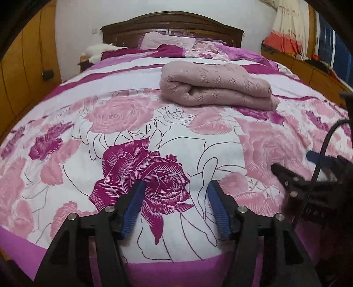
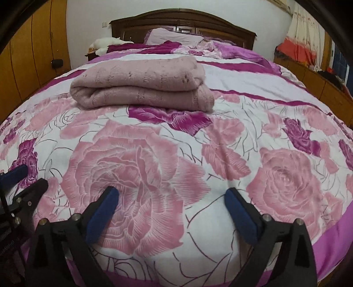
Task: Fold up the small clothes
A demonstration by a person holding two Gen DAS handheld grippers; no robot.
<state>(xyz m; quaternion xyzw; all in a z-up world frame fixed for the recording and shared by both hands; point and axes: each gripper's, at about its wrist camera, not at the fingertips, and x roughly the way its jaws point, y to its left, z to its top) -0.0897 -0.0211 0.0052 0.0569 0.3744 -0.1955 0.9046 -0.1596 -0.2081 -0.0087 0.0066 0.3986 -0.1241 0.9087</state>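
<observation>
Sweater (image 1: 217, 85), one, pink, folded on floral bedspread (image 1: 136, 136), two tools, left tool (image 1: 176, 187) and right tool (image 2: 172, 194), both spread apart, empty

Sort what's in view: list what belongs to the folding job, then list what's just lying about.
Belongs to the job:
- folded pink knit garment, lying on the floral bedspread
- left gripper, open, holding nothing
- right gripper, open, holding nothing

Just lying about:
- pillow by the headboard
- white soft item at the bed's far left corner
- orange and cream cloth hanging at right
</observation>
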